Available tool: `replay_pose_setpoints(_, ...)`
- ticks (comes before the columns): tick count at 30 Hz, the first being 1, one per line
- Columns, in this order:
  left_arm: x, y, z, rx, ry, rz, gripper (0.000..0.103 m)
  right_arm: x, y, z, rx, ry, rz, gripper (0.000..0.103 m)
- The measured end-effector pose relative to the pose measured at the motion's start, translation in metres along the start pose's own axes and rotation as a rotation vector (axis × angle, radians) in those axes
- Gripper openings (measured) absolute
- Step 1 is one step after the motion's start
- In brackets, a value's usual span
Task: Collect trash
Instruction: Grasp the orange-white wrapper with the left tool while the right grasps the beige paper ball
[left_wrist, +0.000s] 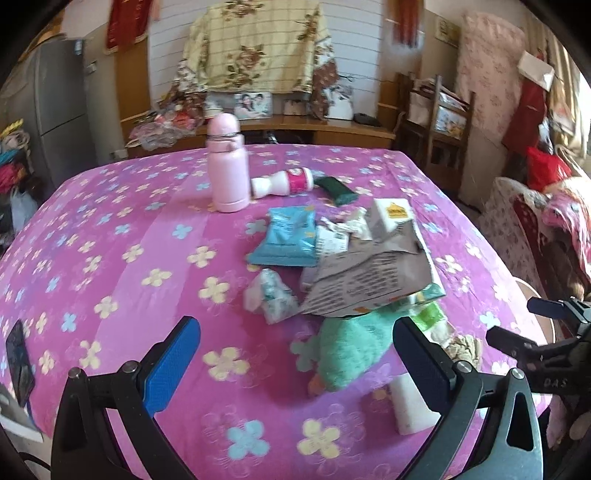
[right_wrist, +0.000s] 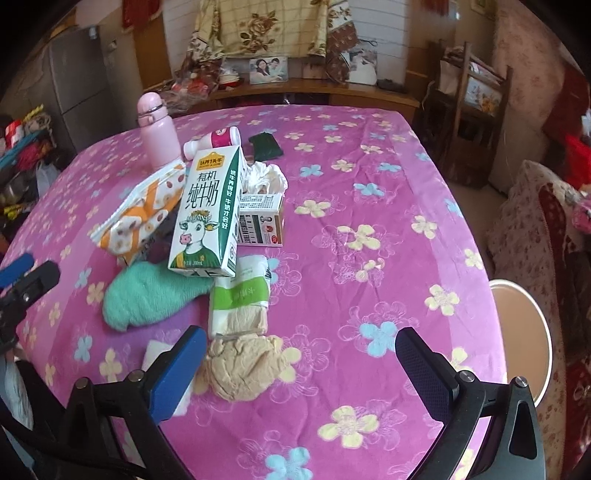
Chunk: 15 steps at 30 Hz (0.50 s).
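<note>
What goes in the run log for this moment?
left gripper: open, empty | right gripper: open, empty | milk carton: upright in trash pile | pink bottle: upright | phase: approaching, nothing grasped

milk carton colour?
White front with green side, cartoon cow; milk carton shows best in right wrist view.

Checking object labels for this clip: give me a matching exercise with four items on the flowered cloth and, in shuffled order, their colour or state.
Things:
1. water bottle
2. milk carton
3. plush toy
4. yogurt bottle

Descriptions:
A. mint green, soft, beside the carton's base
B. lying on its side, pink label
C. pale pink, standing upright
D. green and white, cartoon cow on front

Pairs: 1-C, 2-D, 3-A, 4-B
</note>
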<state>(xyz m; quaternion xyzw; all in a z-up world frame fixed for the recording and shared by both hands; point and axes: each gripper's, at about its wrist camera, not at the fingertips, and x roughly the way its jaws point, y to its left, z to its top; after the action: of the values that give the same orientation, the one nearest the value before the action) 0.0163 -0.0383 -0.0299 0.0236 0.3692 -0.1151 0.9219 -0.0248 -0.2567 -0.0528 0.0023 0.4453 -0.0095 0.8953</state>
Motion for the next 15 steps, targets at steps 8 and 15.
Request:
replay_pose_setpoints(8,0.032,-0.035,0.016,0.090,0.028,-0.002,0.103,0.007,0.001,-0.024,-0.047,0.051,0.083,0.103)
replay_pose_setpoints(15,0.056,-0.055,0.025,0.187,0.026,0.039,0.097,0.033,0.003,-0.028,0.002,0.079,0.154,0.103)
